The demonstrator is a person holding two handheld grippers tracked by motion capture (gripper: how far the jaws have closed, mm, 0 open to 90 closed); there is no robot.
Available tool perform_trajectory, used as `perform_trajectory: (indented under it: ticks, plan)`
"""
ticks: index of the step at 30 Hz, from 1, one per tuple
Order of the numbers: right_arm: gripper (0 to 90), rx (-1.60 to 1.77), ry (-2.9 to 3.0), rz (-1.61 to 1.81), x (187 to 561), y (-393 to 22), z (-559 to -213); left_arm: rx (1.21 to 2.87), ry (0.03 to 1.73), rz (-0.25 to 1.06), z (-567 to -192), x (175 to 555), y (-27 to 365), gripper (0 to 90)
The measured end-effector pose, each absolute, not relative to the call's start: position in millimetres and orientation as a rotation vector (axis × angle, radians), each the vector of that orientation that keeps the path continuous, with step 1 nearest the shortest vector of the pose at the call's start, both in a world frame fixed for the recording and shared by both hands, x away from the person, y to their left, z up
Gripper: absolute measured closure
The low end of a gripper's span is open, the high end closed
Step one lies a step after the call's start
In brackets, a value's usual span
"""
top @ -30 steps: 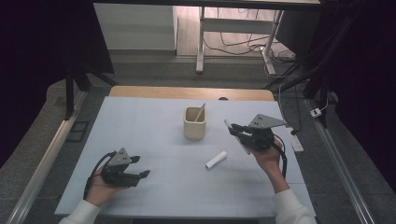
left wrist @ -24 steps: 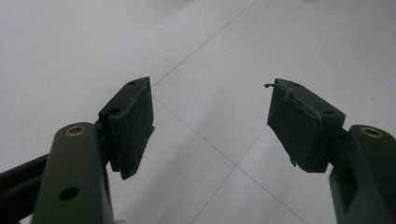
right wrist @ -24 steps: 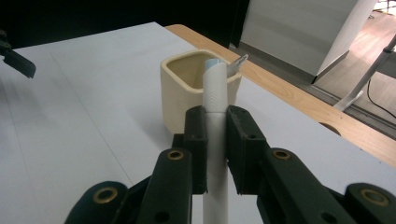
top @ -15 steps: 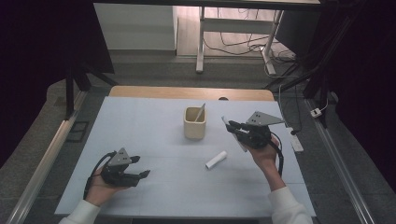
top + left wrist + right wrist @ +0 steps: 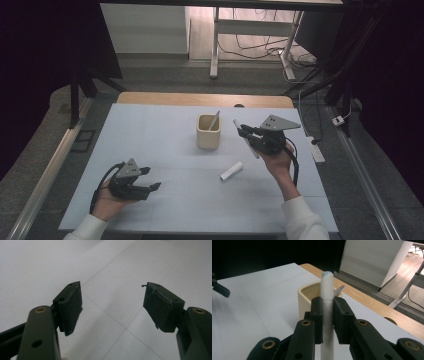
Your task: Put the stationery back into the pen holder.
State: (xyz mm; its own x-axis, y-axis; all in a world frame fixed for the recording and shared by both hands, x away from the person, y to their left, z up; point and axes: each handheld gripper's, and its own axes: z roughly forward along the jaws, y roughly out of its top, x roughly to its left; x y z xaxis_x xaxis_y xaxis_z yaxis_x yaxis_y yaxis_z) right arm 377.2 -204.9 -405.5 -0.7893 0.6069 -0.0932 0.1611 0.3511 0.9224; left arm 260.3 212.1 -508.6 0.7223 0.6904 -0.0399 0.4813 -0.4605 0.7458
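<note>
White tabletop (image 5: 165, 130) under both hands: my left gripper (image 5: 150, 181) rests with jaws apart, nothing between. The cup (image 5: 208, 133) stands left of my right gripper (image 5: 239, 128), clamped on a pen (image 5: 327, 297) slanting up toward it.

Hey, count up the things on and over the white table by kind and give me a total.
Cups: 1, the cream cup
White pens: 3, one in the right gripper, one standing in the cup, one lying on the table
Grippers: 2, right and left
Total: 6
</note>
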Motion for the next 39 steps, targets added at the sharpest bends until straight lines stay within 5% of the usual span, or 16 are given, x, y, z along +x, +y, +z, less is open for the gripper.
perform_trajectory:
  ticks: [39]
  plan:
    - [78.2,0.638,2.16,1.533,393,-172,-402,2.152,0.868,0.333,-509,260,207,31.1]
